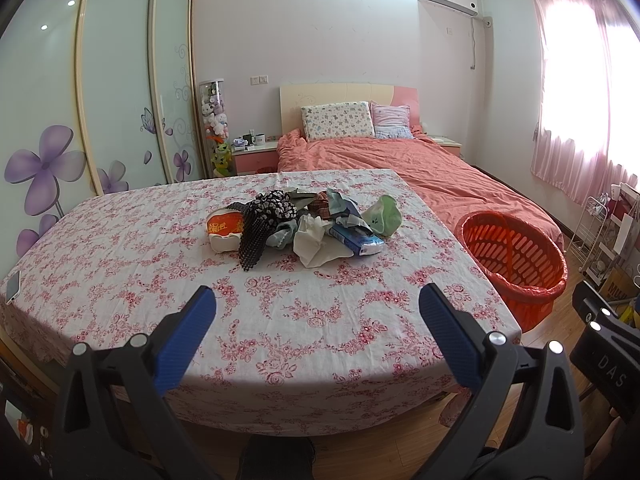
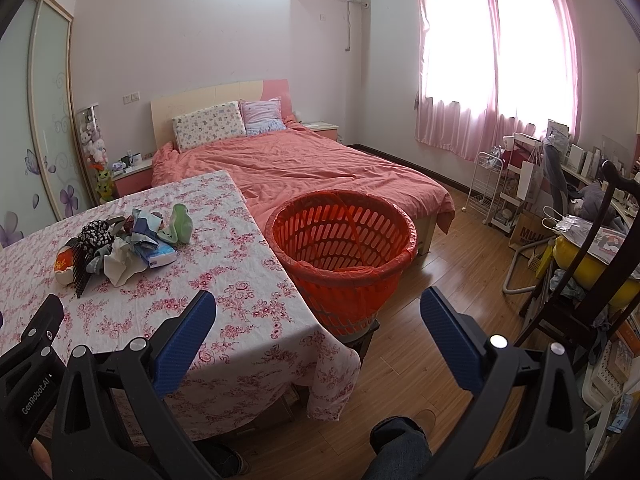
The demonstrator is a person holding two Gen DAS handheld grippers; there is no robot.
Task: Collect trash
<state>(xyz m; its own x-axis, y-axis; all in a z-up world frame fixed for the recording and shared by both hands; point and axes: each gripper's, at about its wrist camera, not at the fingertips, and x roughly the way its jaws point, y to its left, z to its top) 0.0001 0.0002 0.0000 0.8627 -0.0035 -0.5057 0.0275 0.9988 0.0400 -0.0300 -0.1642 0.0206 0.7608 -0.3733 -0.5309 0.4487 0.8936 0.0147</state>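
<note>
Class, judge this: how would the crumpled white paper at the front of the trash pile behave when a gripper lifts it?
The crumpled white paper probably weighs little, being thin and creased. It likely flops and squashes when pinched. Neighbouring scraps overlap it, so they may drag along.

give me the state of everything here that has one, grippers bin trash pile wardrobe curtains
left gripper: open, holding nothing, above the near table edge
right gripper: open, holding nothing
orange basket: upright beside the table, lined with a red bag, looks nearly empty
trash pile: heaped on the tablecloth, untouched
wardrobe doors: shut
pink curtains: drawn across the window
bed: made, cover rumpled
</note>
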